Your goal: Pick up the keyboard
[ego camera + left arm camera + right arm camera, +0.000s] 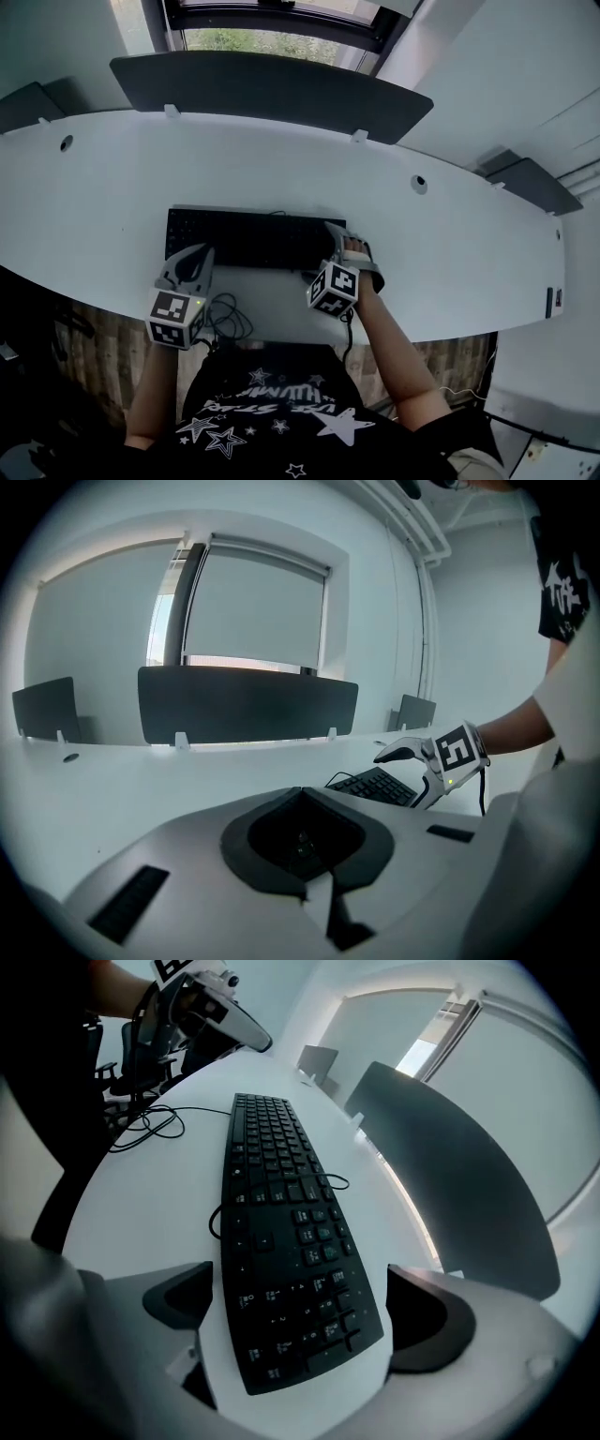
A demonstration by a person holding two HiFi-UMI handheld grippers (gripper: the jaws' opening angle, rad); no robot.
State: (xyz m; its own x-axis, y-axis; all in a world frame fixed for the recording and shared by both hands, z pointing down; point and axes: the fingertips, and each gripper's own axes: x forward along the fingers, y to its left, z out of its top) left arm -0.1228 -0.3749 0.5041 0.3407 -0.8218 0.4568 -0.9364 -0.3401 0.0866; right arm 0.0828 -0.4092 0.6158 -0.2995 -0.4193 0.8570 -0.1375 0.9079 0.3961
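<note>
A black keyboard [248,239] lies flat on the white desk [281,159], close to the desk's front edge. My right gripper [349,248] points down over the keyboard's right end. In the right gripper view the keyboard [281,1232] runs away between the wide jaws of the right gripper [300,1312], with white desk showing on both sides of it. My left gripper [199,253] is at the keyboard's left front corner, its pads together and nothing in them. The left gripper view shows its shut jaws [302,841], the keyboard [375,785] and the right gripper [422,757] beyond.
A dark divider panel [272,89] stands along the desk's far edge. A thin black cable [230,319] coils on the desk between my grippers, in front of the keyboard. Round cable holes [419,184] sit in the desktop. The person's torso is against the front edge.
</note>
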